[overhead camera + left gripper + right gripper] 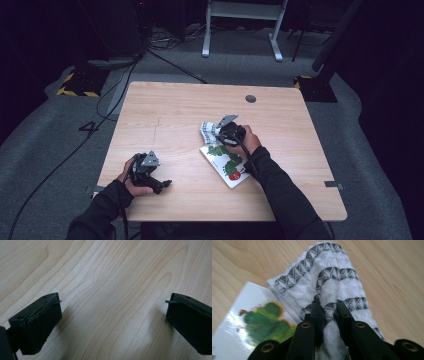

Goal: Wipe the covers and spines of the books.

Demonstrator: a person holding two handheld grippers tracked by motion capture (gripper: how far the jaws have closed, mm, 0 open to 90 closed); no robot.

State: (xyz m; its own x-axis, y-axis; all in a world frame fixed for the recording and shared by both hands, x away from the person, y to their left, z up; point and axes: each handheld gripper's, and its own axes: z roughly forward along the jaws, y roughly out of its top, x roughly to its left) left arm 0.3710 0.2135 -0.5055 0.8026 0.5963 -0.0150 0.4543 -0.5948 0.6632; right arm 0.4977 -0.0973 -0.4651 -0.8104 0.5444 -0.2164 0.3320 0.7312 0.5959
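Right tongs [329, 308] pinch a white cloth [329, 282] beside a picture book [249, 327] on the table [175, 110].

In the high view the right tongs [220, 131] sit near the middle of the table, a little right of centre, with the cloth [209, 131] bunched at their tip on the left side. The right gripper view shows the jaws drawn narrow on a fold of the white cloth with grey triangle bands; its edge seems to lie over the far corner of the book [226, 164], though the overlap is hard to judge. The left tongs [156, 184] rest near the table's near left edge, well apart from the cloth, and their jaws stand wide over bare wood, holding nothing.
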